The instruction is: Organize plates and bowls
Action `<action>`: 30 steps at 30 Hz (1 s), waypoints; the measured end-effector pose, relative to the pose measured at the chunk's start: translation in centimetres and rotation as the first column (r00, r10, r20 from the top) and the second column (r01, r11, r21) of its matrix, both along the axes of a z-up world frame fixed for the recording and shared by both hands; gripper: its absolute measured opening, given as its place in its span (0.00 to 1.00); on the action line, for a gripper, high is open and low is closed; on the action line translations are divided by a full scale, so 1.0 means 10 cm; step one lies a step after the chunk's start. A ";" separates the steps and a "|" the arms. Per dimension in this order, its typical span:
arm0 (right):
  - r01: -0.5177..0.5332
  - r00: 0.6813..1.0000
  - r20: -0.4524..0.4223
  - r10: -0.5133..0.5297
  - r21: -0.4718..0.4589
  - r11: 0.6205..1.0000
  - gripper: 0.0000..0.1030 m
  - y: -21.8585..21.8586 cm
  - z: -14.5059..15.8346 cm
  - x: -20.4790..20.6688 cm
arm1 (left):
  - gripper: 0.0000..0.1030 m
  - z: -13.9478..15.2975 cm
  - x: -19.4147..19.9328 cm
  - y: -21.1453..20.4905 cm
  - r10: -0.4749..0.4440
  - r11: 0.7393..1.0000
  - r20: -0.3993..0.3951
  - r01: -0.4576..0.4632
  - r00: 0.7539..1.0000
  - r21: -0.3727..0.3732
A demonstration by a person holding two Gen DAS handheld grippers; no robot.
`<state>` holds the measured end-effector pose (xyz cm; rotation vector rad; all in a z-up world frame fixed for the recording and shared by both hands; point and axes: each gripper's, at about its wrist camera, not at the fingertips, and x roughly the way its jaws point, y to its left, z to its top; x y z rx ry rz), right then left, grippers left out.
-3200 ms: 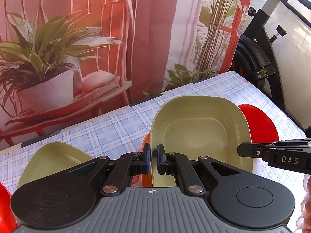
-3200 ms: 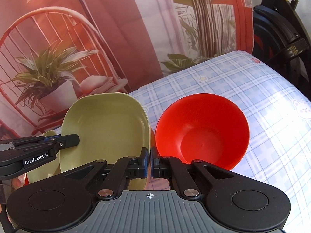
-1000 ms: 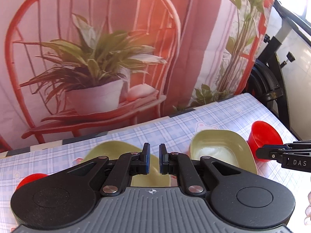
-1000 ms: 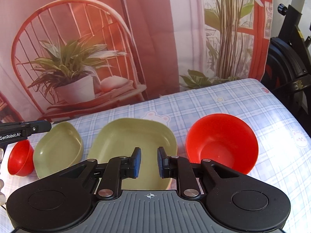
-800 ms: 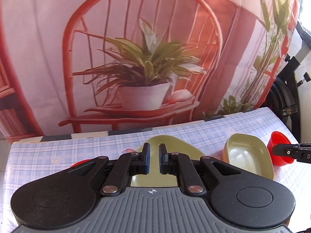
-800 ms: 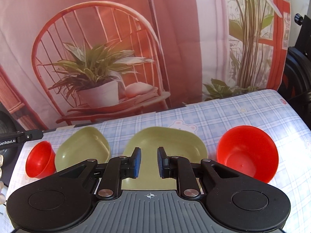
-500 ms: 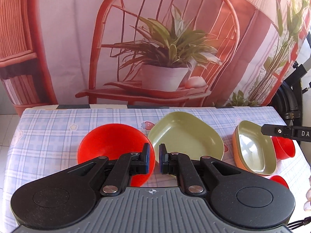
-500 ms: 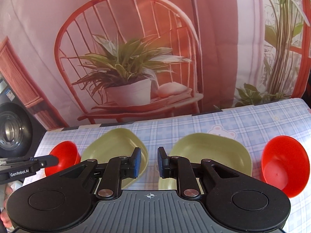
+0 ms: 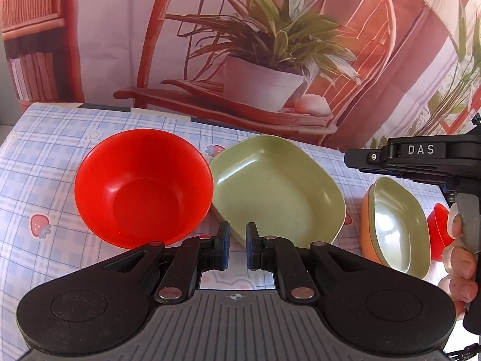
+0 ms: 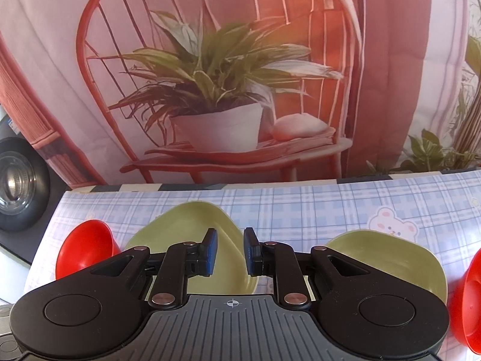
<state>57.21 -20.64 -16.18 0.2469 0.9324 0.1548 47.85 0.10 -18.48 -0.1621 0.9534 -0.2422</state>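
Here, the left gripper point(image 9: 235, 246) hangs low centre of its view, jaws a narrow gap apart, holding nothing; behind it sit a big red bowl point(image 9: 143, 187) at centre left and a green plate point(image 9: 278, 188) at centre, rims touching or nearly so. At right edge a green dish nested in an orange one point(image 9: 396, 225) is partly cut by the right gripper point(image 9: 372, 157), whose black arm marked DAS crosses the upper right; its tips can't be made out from this side. A small red bowl point(image 9: 440, 231) at far right is mostly hidden by the person's right hand point(image 9: 460, 258).

In the right wrist view that gripper's jaws stand apart around empty air, low centre. Its body covers the near half of a green dish point(image 10: 192, 228) at centre and the near edge of a green plate point(image 10: 387, 258) at right. A red bowl point(image 10: 85, 251) at lower left is part-hidden; another red bowl point(image 10: 469, 303) is cut off by the right edge.

The checked tablecloth point(image 9: 45, 150) shows bare cloth at left and far side in the left view, and a wide bare strip behind the dishes in the right view. Its far edge meets a printed backdrop point(image 10: 225, 75) of chair and potted plant.

Count, left view: 2 red bowls, 1 green plate, 1 green-in-orange stack. Right view: 2 red, 2 green. Which pieces match across views can't be told for sure
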 end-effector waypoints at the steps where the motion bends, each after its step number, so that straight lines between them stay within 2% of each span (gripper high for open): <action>1: -0.002 1.000 -0.012 0.002 -0.015 1.000 0.17 0.02 -0.06 0.04 | 0.11 -0.01 0.00 -0.01 0.002 1.000 -0.002 -0.002 1.000 0.000; 5: -0.011 0.999 -0.046 0.009 -0.060 0.998 0.17 0.07 -0.20 0.13 | 0.11 -0.09 0.04 -0.03 0.011 1.000 -0.018 -0.011 1.000 -0.003; 8: -0.014 0.998 -0.060 0.008 -0.096 0.995 0.17 0.10 -0.27 0.16 | 0.17 -0.13 0.08 -0.01 0.036 0.999 -0.030 -0.036 0.999 -0.015; 13: -0.031 0.996 -0.090 0.020 -0.119 0.992 0.17 0.12 -0.36 0.16 | 0.17 -0.20 0.16 0.01 0.063 0.997 -0.055 -0.066 0.997 -0.048; 17: -0.039 0.994 -0.104 0.026 -0.131 0.991 0.13 0.14 -0.42 0.12 | 0.16 -0.24 0.19 0.03 0.080 0.993 -0.056 -0.084 0.995 -0.081; 21: -0.033 0.994 -0.106 0.018 -0.145 0.989 0.07 0.15 -0.40 0.08 | 0.15 -0.24 0.19 0.03 0.082 0.993 -0.039 -0.085 0.996 -0.078; 30: -0.036 0.997 -0.070 0.029 -0.104 0.994 0.07 0.08 -0.12 -0.23 | 0.12 -0.07 0.05 0.05 0.096 0.992 -0.027 -0.098 0.995 -0.075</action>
